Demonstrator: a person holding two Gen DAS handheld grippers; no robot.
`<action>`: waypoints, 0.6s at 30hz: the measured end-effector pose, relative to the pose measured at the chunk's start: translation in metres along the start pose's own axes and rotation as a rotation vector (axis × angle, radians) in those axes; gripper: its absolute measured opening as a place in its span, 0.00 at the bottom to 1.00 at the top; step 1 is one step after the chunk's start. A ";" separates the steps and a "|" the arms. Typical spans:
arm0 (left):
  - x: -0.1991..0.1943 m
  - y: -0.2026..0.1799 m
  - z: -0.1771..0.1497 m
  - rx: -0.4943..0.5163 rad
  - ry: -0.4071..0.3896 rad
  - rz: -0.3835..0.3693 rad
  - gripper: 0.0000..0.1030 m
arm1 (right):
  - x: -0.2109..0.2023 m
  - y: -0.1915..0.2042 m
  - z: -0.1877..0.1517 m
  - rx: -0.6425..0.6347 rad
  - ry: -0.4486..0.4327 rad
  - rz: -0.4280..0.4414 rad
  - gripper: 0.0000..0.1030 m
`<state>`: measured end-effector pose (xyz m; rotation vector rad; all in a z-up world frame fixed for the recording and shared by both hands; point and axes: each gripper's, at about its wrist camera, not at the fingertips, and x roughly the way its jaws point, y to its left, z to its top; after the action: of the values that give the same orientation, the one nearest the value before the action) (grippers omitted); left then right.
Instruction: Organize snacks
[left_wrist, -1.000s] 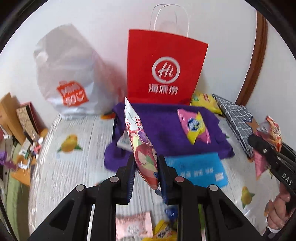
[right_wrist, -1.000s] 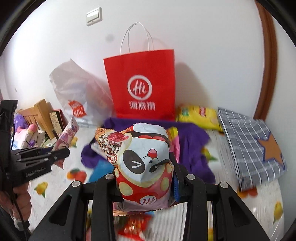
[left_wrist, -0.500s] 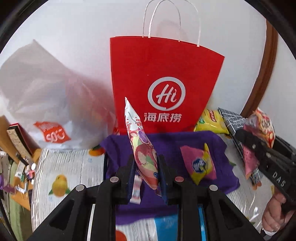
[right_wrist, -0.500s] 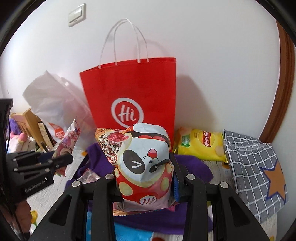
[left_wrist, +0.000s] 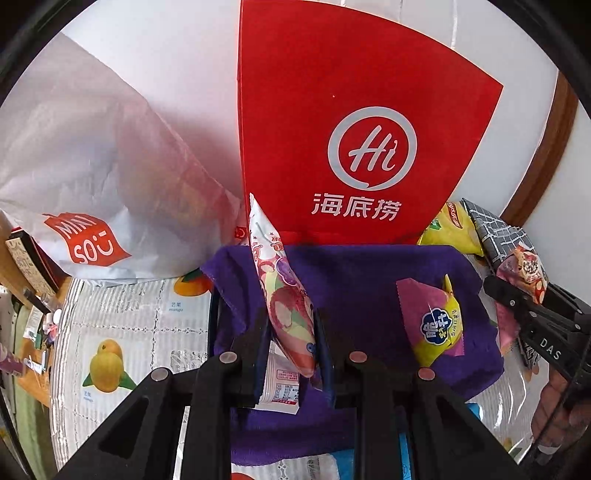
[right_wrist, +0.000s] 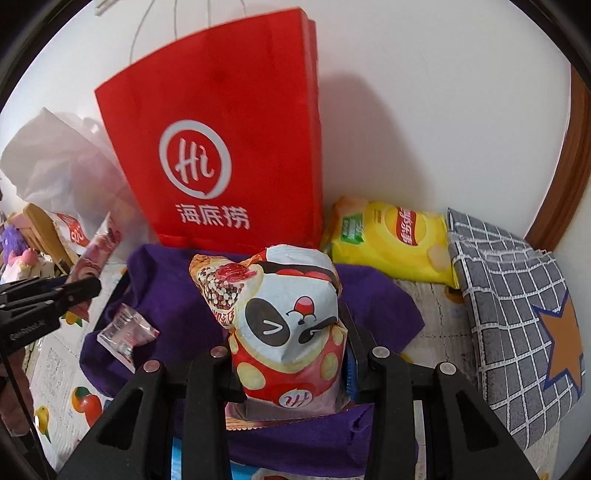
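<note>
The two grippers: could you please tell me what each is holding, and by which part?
The left gripper pinches a slim fruit-print snack packet near its lower end. The right gripper clamps a panda-print snack bag across its lower half.

Red bag: matt paper, smooth, with thin cord handles. White carrier bag: thin, crinkled, semi-translucent plastic. Purple cloth: soft, fuzzy, matt fabric. Fruit-print table cover: glossy, wrinkled plastic film. Pink snack packet and panda-print snack bag: shiny creased foil-plastic. Yellow chip bag: glossy plastic. Checked grey cloth: woven, matt, frayed at the edge. Gripper fingers: matt black plastic with metal screw heads.
</note>
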<state>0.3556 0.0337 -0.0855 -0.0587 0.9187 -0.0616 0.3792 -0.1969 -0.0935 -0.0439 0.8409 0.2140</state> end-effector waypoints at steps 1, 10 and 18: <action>0.000 0.000 0.000 0.002 0.001 0.003 0.22 | 0.001 -0.002 0.000 0.004 0.005 -0.003 0.36; -0.001 -0.003 0.000 0.007 -0.001 0.011 0.22 | 0.012 0.000 -0.002 -0.016 0.050 -0.015 0.36; -0.001 0.000 0.000 -0.007 0.007 0.018 0.22 | 0.020 0.011 -0.003 -0.051 0.085 -0.017 0.36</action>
<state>0.3554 0.0342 -0.0844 -0.0571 0.9266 -0.0420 0.3873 -0.1830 -0.1102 -0.1090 0.9198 0.2188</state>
